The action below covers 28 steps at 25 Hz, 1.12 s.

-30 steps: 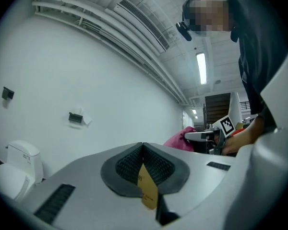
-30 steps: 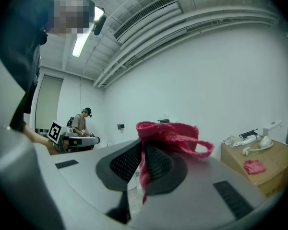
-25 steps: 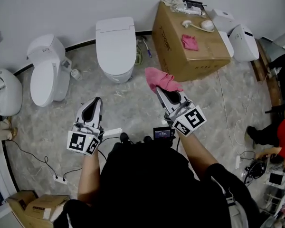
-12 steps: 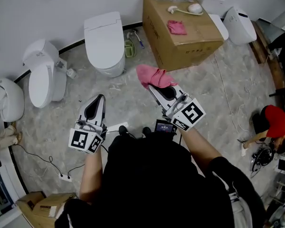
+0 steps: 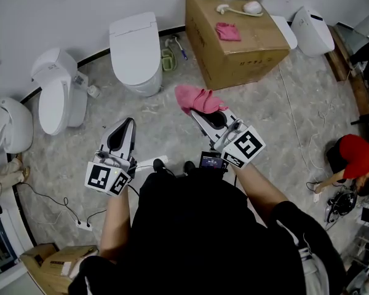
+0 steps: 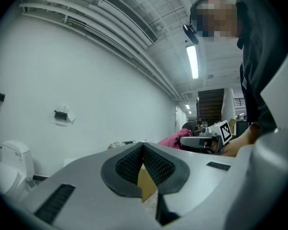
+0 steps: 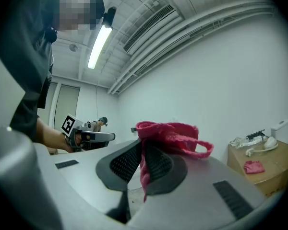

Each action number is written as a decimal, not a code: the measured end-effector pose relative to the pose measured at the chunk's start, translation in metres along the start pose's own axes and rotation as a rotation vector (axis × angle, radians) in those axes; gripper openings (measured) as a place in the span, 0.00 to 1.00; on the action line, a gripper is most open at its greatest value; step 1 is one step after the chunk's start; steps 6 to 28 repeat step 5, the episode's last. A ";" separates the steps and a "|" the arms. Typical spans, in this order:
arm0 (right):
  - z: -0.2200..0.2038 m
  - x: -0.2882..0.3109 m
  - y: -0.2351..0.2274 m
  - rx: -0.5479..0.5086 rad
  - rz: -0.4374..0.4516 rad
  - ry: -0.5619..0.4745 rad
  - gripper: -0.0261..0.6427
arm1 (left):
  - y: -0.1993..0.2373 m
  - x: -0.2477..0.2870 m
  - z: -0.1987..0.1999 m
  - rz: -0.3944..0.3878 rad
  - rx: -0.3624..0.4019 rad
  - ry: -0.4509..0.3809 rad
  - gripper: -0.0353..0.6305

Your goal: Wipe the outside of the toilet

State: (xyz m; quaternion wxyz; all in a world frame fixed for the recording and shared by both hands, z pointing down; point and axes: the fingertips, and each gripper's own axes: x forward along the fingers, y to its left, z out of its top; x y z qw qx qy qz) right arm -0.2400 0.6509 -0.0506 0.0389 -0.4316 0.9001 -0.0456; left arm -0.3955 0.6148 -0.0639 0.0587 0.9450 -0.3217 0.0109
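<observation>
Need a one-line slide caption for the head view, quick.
Right gripper clamps a pink cloth, left gripper shut and empty, white toilet ahead by the wall.

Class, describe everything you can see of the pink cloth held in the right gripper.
The pink cloth is a soft, crumpled rag, terry-like in texture. It is pinched between the shut jaws of the right gripper, bunched above the tips, with a loop flopping sideways and a thin strip hanging down between them. It is held in the air above the floor, short of the white toilet, touching only the gripper.
</observation>
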 end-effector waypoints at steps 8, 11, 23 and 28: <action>0.000 -0.001 0.002 0.010 0.009 0.001 0.11 | -0.001 -0.001 0.000 -0.012 -0.004 0.006 0.08; 0.000 -0.001 0.002 0.010 0.009 0.001 0.11 | -0.001 -0.001 0.000 -0.012 -0.004 0.006 0.08; 0.000 -0.001 0.002 0.010 0.009 0.001 0.11 | -0.001 -0.001 0.000 -0.012 -0.004 0.006 0.08; 0.000 -0.001 0.002 0.010 0.009 0.001 0.11 | -0.001 -0.001 0.000 -0.012 -0.004 0.006 0.08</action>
